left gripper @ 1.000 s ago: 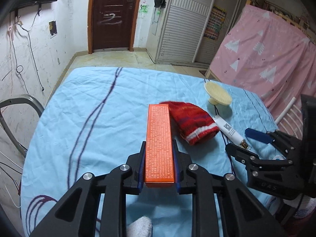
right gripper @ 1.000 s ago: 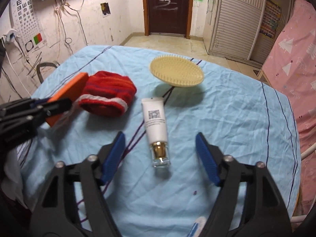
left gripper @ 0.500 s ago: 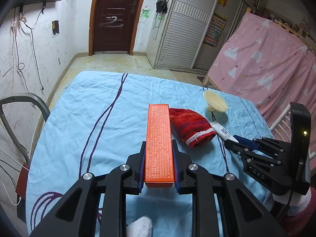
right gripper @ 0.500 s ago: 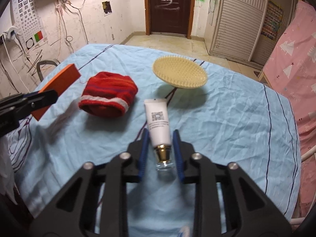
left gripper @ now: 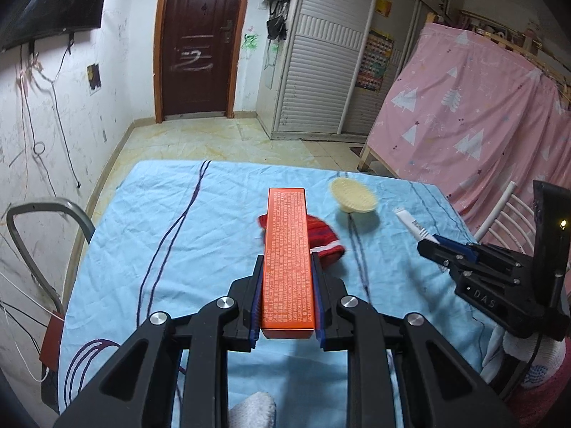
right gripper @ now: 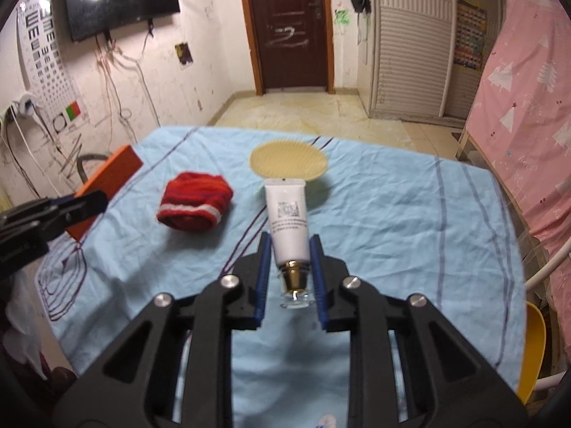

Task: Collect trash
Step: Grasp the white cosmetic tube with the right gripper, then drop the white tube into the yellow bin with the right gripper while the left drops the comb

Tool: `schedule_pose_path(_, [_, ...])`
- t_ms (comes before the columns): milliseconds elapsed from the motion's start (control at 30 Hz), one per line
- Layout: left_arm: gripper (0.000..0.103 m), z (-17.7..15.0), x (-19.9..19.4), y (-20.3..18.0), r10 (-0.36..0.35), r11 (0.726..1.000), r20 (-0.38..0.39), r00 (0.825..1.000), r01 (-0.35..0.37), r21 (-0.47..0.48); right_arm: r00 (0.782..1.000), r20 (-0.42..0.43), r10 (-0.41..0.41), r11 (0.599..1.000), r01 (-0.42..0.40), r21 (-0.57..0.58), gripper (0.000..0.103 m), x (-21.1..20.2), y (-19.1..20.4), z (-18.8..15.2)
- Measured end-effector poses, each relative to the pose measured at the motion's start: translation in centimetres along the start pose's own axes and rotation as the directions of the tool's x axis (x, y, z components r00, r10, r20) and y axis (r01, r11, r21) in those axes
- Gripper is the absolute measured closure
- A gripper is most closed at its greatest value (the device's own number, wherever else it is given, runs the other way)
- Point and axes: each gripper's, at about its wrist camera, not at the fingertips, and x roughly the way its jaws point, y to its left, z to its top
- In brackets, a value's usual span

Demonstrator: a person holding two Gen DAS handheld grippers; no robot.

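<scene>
My left gripper (left gripper: 287, 274) is shut on a long orange box (left gripper: 287, 253) and holds it up above the table. The same orange box (right gripper: 107, 185) shows at the left of the right wrist view. My right gripper (right gripper: 289, 253) is shut on a white cosmetic tube (right gripper: 287, 221) with a gold neck and clear cap, lifted off the cloth. From the left wrist view the right gripper (left gripper: 433, 244) appears at the right with the tube (left gripper: 410, 224) sticking out of it.
A red knitted hat (right gripper: 194, 207) and a cream round brush (right gripper: 288, 160) lie on the blue tablecloth (right gripper: 392, 214). A grey chair (left gripper: 43, 235) stands at the table's left, a white rail (left gripper: 499, 207) and pink curtain (left gripper: 481, 117) at its right.
My right gripper closed on the white tube and lifted it off the cloth. My left gripper rose with the orange box; the table looks farther away in both views.
</scene>
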Motion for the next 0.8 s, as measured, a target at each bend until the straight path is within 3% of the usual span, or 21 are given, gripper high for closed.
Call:
schedule_pose_path(333, [0.090, 0.2, -0.9, -5.8, -0.011, 0.995, 0.010, 1.000, 0.010, 0.100, 0.994, 0.106, -0.021, 0.995, 0.011, 0.100, 0.083, -4.9, -5.3, -1.4])
schedule_pose_path(800, [0.089, 0.2, -0.1, -15.7, -0.052, 0.969, 0.008, 0.999, 0.048, 0.244, 0.977, 0.191, -0.097, 0.963, 0.044, 0.264, 0.083, -9.7, -15.1, -5.0])
